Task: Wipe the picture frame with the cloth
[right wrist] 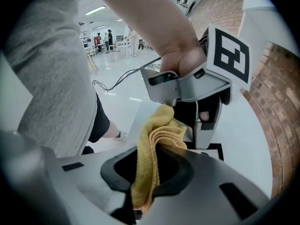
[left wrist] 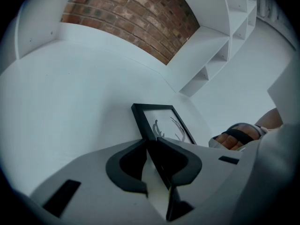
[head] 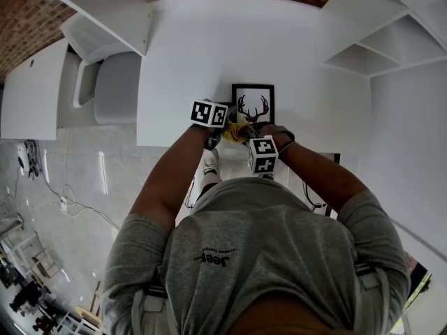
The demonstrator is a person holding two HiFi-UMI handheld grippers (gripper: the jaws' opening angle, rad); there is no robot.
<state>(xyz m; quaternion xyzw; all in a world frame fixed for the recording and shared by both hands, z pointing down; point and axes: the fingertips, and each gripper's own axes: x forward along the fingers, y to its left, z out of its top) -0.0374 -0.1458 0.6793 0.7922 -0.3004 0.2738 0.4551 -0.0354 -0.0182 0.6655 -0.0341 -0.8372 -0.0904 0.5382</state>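
Left gripper (left wrist: 153,144) pinches the picture frame (left wrist: 163,121) by its near edge, on the white tabletop (head: 188,47). Right gripper (right wrist: 159,149) is clamped on the yellow cloth (right wrist: 145,165), which is bunched just beside the frame's lower edge.

Black picture frame (head: 253,105), white mat and antler print, lies face up just above centre of the head view; yellow cloth (head: 238,132), bunched in folds, sits at its lower left corner.
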